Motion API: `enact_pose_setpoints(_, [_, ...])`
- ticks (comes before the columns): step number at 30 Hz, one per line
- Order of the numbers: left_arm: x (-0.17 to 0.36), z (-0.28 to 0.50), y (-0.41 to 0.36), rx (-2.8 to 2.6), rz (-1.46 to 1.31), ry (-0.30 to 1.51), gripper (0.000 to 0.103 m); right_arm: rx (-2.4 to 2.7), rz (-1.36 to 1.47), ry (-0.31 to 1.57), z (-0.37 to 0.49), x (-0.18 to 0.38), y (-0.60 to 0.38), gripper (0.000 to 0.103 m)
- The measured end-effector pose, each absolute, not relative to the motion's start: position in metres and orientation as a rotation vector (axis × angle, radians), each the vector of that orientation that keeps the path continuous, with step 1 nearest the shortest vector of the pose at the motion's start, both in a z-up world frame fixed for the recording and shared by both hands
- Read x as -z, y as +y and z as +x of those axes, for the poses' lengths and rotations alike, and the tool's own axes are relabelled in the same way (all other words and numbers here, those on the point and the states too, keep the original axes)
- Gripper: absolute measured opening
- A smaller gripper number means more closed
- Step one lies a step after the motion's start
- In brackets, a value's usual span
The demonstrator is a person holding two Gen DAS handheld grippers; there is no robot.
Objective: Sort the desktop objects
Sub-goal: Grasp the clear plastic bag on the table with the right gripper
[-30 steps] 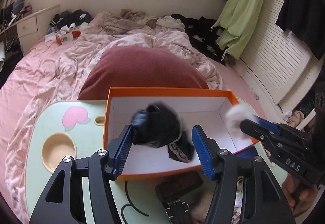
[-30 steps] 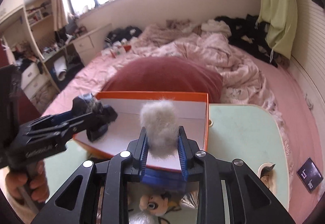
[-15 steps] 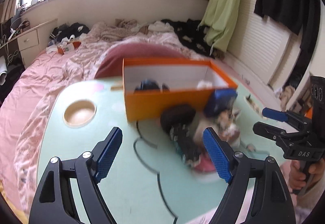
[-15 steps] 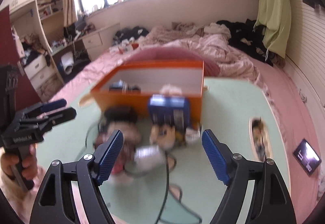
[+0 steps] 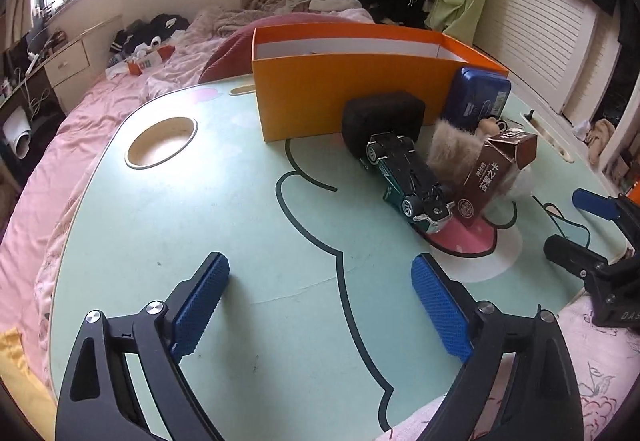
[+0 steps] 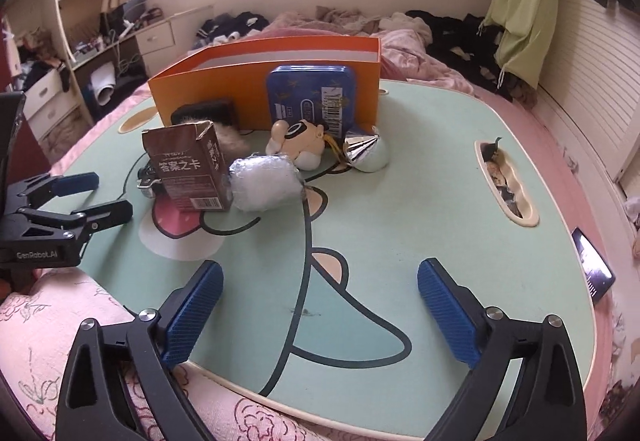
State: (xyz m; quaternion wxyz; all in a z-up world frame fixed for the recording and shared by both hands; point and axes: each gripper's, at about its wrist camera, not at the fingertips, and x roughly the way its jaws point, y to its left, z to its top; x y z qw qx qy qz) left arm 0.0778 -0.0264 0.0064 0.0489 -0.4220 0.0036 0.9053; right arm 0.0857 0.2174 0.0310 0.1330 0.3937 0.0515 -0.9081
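Hovering over the table (image 5: 200, 209) with both grippers released and empty.

My left gripper (image 5: 320, 305) and right gripper (image 6: 320, 305) hang spread wide above the near edge, well apart from the clutter. The orange box (image 5: 340, 97) stands at the far side; a blue tin (image 6: 310, 97) leans against its front wall. Just before it lie a toy car (image 5: 404, 177) on its side, a brown carton (image 6: 188, 173), a fur puff (image 5: 450, 149), a wrapped roll (image 6: 266, 183), a doll (image 6: 298, 141) and a silver cone (image 6: 362, 149).

Tin (image 6: 310, 97), pouch (image 5: 383, 120) against box (image 5: 344, 97); car (image 5: 406, 181) before pouch.
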Motion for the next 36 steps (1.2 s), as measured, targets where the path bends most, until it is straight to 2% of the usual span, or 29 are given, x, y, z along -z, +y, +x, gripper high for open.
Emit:
enact_pose_setpoints(14, [-0.015,0.086,-0.031,-2.837,-1.181,0.006,0.092,2.644,1.017,0.099,0.082,-0.037,0.22,0.1])
enact_pose_setpoints(16, [-0.012,0.083,-0.034,-2.829,-1.205,-0.014,0.092,2.634,1.017,0.085,0.074,-0.039,0.218,0.095])
enact_pose_setpoints(17, [-0.009,0.082,-0.035,-2.824,-1.22,-0.025,0.092,2.635,1.02,0.073,0.069,-0.043,0.216,0.088])
enact_pose_setpoints(18, [-0.006,0.082,-0.036,-2.821,-1.229,-0.029,0.093,2.637,1.014,0.061,0.065,-0.047,0.216,0.085])
enact_pose_setpoints(23, [-0.003,0.08,-0.04,-2.816,-1.23,-0.05,0.093,2.621,0.967,0.118,0.041,-0.063,0.192,0.085])
enact_pose_setpoints(25, [-0.005,0.08,-0.042,-2.818,-1.223,-0.071,0.093,2.601,1.014,0.129,0.032,-0.057,0.185,0.082])
enact_pose_setpoints(27, [-0.006,0.081,-0.046,-2.807,-1.208,-0.12,0.093,2.578,1.079,0.137,0.025,-0.047,0.182,0.069])
enact_pose_setpoints(28, [-0.007,0.081,-0.048,-2.801,-1.2,-0.152,0.093,2.56,1.111,0.124,0.023,-0.041,0.183,0.066])
enact_pose_setpoints(30, [-0.01,0.081,-0.05,-2.788,-1.177,-0.186,0.093,2.527,1.132,0.062,0.02,-0.034,0.19,0.043])
enact_pose_setpoints(32, [-0.019,0.085,-0.046,-2.78,-1.12,-0.174,0.093,2.521,1.11,-0.002,0.023,-0.035,0.199,0.032])
enact_pose_setpoints(36, [-0.049,0.097,-0.024,-2.783,-0.919,-0.052,0.093,2.559,1.031,-0.086,0.038,-0.037,0.215,0.032])
